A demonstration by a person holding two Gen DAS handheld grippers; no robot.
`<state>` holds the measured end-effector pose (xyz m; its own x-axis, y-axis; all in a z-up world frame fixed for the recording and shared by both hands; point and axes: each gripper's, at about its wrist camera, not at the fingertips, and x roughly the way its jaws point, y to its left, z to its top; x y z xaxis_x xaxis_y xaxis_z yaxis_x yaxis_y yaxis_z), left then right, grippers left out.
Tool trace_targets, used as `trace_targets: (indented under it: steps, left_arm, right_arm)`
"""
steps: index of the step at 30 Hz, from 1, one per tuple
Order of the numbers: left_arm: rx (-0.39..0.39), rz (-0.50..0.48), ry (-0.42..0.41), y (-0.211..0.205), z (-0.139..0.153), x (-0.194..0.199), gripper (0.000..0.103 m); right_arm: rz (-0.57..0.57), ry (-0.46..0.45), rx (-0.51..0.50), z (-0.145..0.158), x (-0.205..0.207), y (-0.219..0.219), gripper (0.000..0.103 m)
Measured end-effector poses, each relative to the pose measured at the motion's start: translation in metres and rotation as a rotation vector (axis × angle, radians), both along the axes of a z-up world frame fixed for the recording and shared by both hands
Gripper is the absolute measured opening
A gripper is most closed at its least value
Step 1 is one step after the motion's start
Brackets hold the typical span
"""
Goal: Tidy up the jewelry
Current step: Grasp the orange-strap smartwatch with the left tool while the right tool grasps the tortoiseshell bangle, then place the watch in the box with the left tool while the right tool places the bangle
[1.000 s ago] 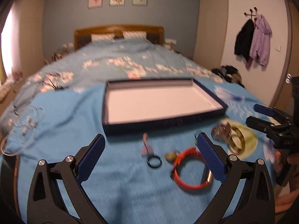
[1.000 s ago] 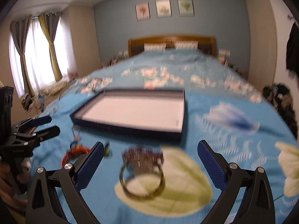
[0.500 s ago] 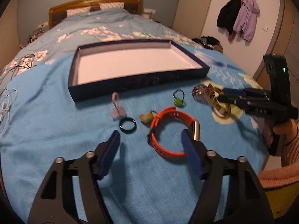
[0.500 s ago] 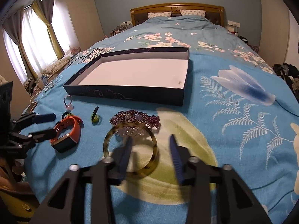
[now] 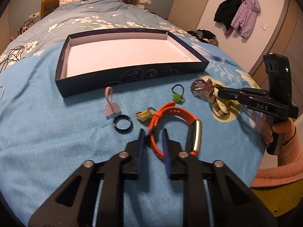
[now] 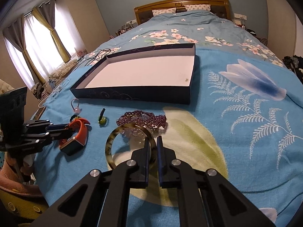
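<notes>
A wide bed with a blue flowered blanket (image 6: 246,113) fills both views. On it lies a shallow dark blue box (image 5: 132,75) with a white inside, and nothing is in it.

In front of the box the jewelry is spread on the blanket. The left gripper (image 5: 153,134) has just been closing, and now its blue fingers (image 5: 141,141) pinch the strap of the orange watch band (image 5: 176,111), which lies flat with its metal face at the right side. The right gripper (image 6: 153,141) has also just been closing; its jaws press on the near rim of the tortoiseshell bangle (image 6: 110,141). Behind the bangle, touching it, lies the purple bead bracelet (image 6: 142,120).

Smaller pieces lie between the watch band and the box: a black ring (image 5: 122,126), a pink charm (image 5: 111,107) with a loop, a green charm (image 5: 177,96) on a black loop, and a small yellow charm (image 5: 144,114) just beside the strap.
</notes>
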<state>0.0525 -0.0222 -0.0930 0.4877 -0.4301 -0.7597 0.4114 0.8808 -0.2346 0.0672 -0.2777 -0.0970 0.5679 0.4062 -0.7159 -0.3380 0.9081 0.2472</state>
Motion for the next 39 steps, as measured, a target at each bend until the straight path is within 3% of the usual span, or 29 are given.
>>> trace_targets:
  steps: [4, 11, 21, 30, 39]
  left_arm:
    - [0.022, -0.014, -0.025, -0.003, 0.004, -0.001, 0.011]
    - [0.029, -0.065, -0.16, -0.002, 0.031, -0.009, 0.011]
    - [0.075, -0.077, -0.303, 0.006, 0.083, 0.033, 0.011]
    - [0.12, -0.062, -0.325, 0.0, 0.097, 0.107, 0.011]
    - [0.202, -0.081, -0.243, -0.011, 0.068, 0.18, 0.011]
  right_arm:
    - [0.005, -0.019, 0.03, 0.009, -0.001, -0.002, 0.006]
    - [0.01, -0.079, 0.069, 0.031, 0.003, -0.001, 0.006]
    - [0.006, -0.142, 0.105, 0.056, 0.061, 0.01, 0.006]
    - [-0.053, -0.098, 0.078, 0.051, 0.138, 0.019, 0.006]
    - [-0.085, -0.014, 0.016, 0.032, 0.193, 0.039, 0.006]
